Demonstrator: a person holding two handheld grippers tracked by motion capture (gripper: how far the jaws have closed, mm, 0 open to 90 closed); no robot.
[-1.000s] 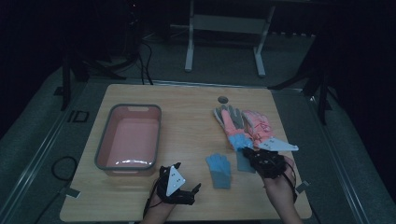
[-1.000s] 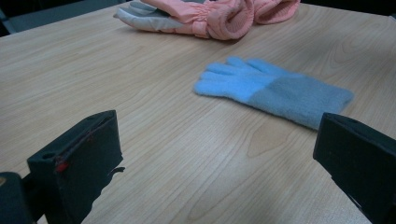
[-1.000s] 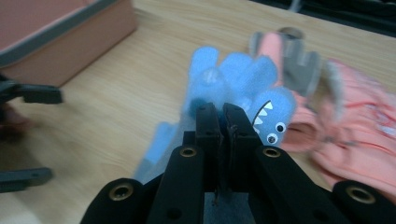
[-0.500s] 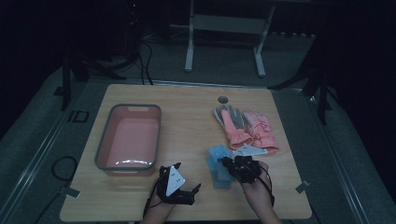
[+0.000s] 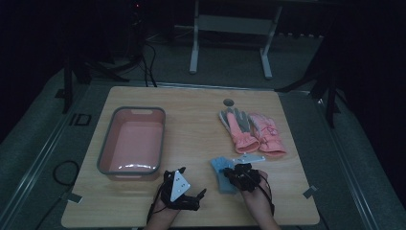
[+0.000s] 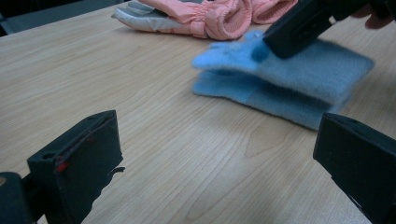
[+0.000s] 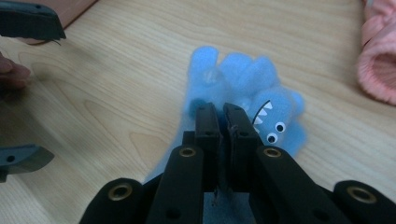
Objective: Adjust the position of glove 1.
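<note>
A: From the high view, where does the work stand?

B: The pink tub (image 5: 132, 146) on the bench's left half holds nothing, as far as I can see. The blue gloves (image 5: 223, 173) lie near the front edge, right of centre, and the right gripper (image 5: 238, 173) sits on them. Two pink gloves (image 5: 252, 132) lie toward the right edge, further back. The left gripper (image 5: 196, 196) rests near the front edge, in front of the tub.

A: And the left gripper view?

B: Its jaws stand wide apart over bare wood, holding nothing. Ahead, the blue gloves (image 6: 285, 84) lie stacked, one upon the other, with the right gripper (image 6: 268, 46) pressing on the upper one. The pink gloves (image 6: 205, 16) lie beyond.

A: The right gripper view?

B: The jaws are drawn together, pinching the fabric of a blue glove (image 7: 243, 88); a toothed face with button eyes shows beside them. The glove looks to lie on the bench, not lifted.

A: So how much is done?

B: I judge it barely begun. If the gloves go into the tub, all four remain outside; the first is only gripped.
</note>
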